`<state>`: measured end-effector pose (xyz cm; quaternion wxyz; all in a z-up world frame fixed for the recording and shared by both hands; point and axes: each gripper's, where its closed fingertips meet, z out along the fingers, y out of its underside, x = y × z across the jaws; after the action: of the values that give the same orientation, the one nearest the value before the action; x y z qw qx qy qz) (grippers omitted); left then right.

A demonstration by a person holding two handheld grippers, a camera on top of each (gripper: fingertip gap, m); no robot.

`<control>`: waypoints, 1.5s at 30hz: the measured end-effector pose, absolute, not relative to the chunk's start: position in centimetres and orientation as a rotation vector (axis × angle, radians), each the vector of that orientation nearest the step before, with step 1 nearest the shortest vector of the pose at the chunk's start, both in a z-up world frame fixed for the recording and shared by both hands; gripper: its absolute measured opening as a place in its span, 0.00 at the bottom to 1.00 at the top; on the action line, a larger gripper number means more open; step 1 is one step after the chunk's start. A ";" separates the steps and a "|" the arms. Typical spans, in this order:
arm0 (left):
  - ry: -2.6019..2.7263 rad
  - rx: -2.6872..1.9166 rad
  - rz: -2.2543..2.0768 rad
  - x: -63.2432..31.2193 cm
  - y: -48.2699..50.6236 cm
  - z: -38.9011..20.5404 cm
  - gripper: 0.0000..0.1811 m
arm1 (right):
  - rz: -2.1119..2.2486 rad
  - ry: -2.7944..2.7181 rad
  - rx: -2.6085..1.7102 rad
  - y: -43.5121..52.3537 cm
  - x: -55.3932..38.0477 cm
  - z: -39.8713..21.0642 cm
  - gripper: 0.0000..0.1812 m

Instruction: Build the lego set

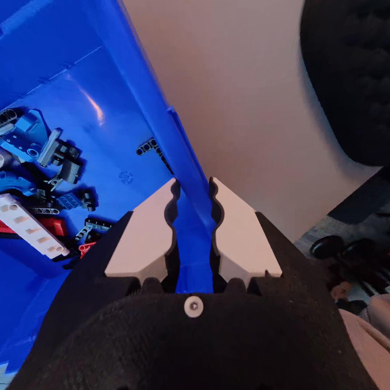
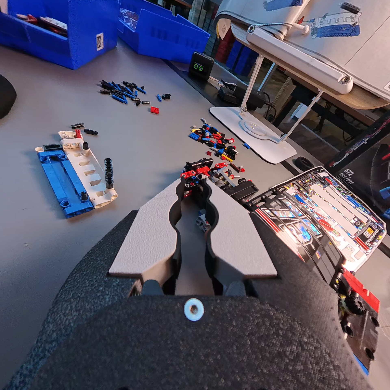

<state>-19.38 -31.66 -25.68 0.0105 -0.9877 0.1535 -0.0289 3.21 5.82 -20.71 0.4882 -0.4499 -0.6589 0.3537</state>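
Jaws of the left gripper (image 1: 193, 183) are spread astride the blue bin (image 1: 185, 190) wall, seemingly for steadying it (parts lie inside). The right gripper (image 2: 193, 183), also spread and empty, is poised over the black-and-red chassis (image 2: 211, 177) on the table (image 2: 147, 137).

Blue-white lego panel (image 2: 76, 179) flat on table; loose pins (image 2: 122, 92) beyond
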 end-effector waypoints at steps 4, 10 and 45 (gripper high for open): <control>0.760 -3.080 -0.019 -18.0 -34.4 -25.7 0.13 | 0.859 -1.608 -1.090 5.7 3.2 -20.8 0.08; 0.454 -3.076 0.053 -20.5 -35.5 -25.5 0.11 | 0.858 -1.620 -1.079 5.5 3.1 -20.8 0.08; -0.298 -3.008 0.056 -36.4 -27.3 -25.3 0.13 | 0.875 -1.623 -1.077 5.6 3.5 -20.8 0.08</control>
<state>-36.42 -27.25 -25.28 0.0592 -0.9932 -0.0983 0.0186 3.51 5.65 -20.78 0.4824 -0.4419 -0.6657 0.3589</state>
